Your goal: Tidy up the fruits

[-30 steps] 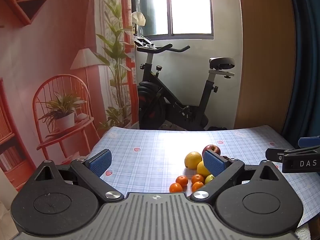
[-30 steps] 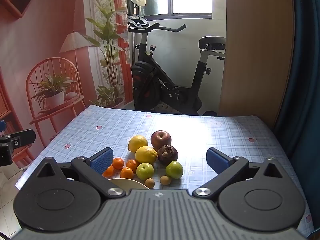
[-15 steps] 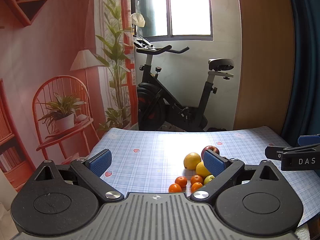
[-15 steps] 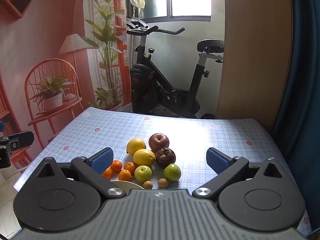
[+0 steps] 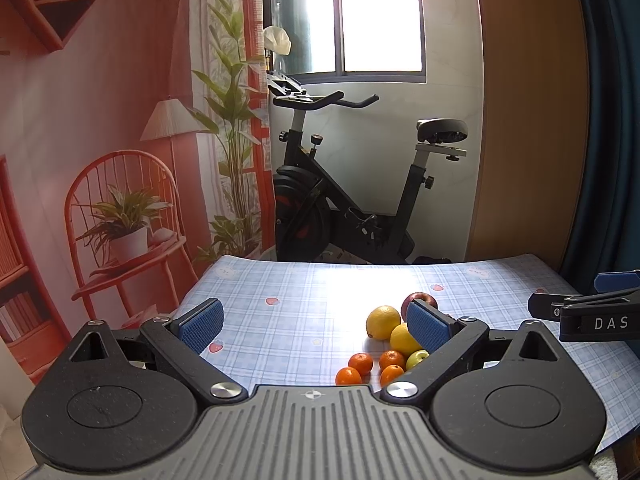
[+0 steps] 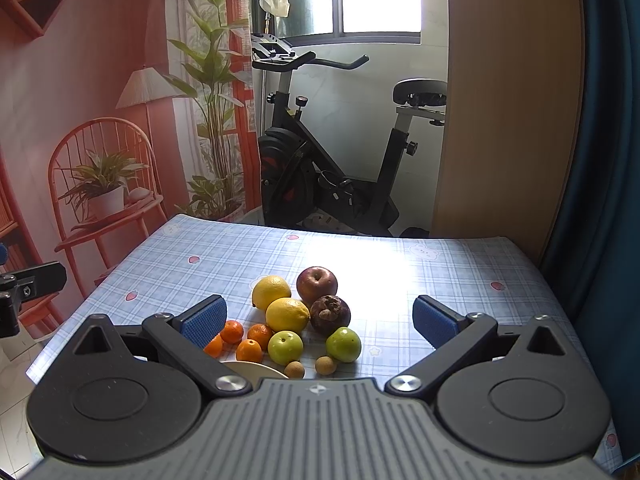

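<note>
The fruits lie in a tight cluster on the table's checked cloth (image 6: 440, 264), nearer its front edge than its far one. A red apple (image 6: 317, 285) sits farthest back, a lemon (image 6: 271, 291) beside it, a second lemon (image 6: 287, 314) and a dark mangosteen (image 6: 330, 315) in front. Then come four small mandarins (image 6: 260, 335), two green apples (image 6: 343, 344) and two small brown round fruits (image 6: 325, 365). A cream plate rim (image 6: 252, 368) shows just before them. The right gripper (image 6: 318, 320) hangs over the cluster, jaws spread wide, holding nothing. The left gripper (image 5: 316, 326) hovers over bare cloth to the cluster's left, equally wide and empty. An exercise bike (image 6: 320, 160) stands beyond the table.
</note>
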`<state>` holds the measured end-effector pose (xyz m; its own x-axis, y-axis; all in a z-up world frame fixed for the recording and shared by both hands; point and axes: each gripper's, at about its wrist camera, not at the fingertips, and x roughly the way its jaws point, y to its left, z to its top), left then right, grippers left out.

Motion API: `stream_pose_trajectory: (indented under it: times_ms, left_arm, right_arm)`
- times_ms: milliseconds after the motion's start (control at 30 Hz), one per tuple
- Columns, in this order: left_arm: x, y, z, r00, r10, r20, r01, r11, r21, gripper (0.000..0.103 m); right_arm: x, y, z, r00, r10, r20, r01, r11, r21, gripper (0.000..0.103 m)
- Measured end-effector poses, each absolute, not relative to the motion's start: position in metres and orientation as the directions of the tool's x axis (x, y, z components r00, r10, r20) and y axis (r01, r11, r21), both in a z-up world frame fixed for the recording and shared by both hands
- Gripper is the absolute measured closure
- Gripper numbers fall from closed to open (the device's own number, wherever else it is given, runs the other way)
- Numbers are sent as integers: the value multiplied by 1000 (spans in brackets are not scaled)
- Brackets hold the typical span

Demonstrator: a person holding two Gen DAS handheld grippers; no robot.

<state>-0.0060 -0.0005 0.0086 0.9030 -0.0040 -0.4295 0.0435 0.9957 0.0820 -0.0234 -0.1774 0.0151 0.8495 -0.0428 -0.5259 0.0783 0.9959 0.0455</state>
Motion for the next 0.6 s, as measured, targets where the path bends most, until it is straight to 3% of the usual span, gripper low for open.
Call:
stream_pose_trajectory:
  times_ms: [600]
  left_arm:
    - [-4, -4, 7, 907, -8, -421, 43, 996, 74, 4]
  right_arm:
    - [-24, -178, 14, 853, -52, -519, 83, 996, 37, 2]
